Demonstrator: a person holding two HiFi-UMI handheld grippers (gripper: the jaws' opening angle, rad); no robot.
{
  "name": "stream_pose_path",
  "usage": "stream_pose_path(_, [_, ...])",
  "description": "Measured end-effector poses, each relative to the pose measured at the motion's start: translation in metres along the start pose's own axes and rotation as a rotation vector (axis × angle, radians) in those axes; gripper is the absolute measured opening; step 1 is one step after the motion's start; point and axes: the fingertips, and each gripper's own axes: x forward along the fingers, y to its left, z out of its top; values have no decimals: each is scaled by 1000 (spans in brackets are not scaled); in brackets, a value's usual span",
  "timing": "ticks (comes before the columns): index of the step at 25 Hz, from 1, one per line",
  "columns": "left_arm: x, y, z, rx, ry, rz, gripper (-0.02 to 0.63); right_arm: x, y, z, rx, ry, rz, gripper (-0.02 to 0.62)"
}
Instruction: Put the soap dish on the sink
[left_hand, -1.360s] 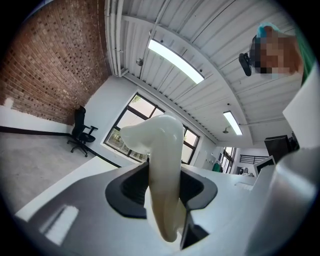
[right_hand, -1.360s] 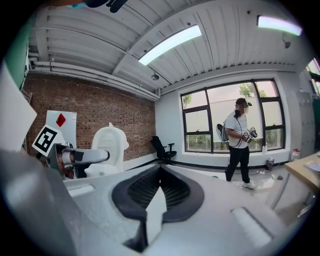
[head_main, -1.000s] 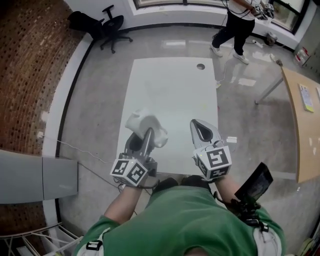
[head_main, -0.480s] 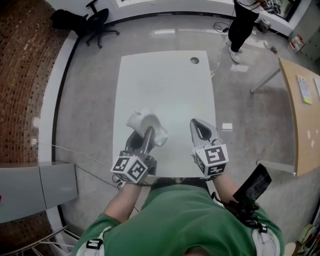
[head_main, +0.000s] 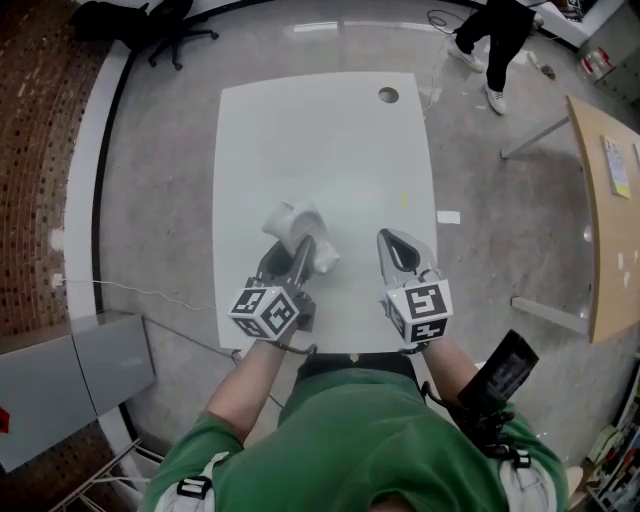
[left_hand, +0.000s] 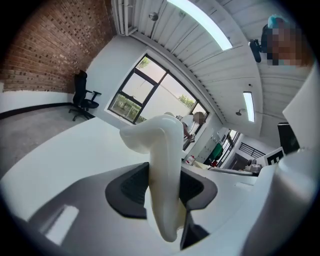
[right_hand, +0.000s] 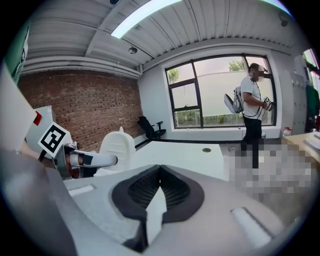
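The soap dish looks like moulded white plastic or ceramic: stiff, fairly light, glossy enough to slip, and likely to chip if dropped. The left gripper has its jaws clamped across one thin wall, carrying the dish on edge over the near half of the white bench; seating that wall deep in the pads seems safest. The right gripper is closed on nothing, and no sink is in view

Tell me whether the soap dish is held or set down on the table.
Held: the left gripper has its jaws clamped on the white soap dish, which sticks up on edge between them.
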Motion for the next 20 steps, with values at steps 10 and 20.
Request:
stream_pose_path(10, [52, 35, -51, -60, 110, 12, 150, 42, -15, -54, 40, 99, 12, 3])
stream_pose_path(20, [61, 45, -68, -128, 153, 8, 150, 48, -11, -73, 57, 149, 19, 3])
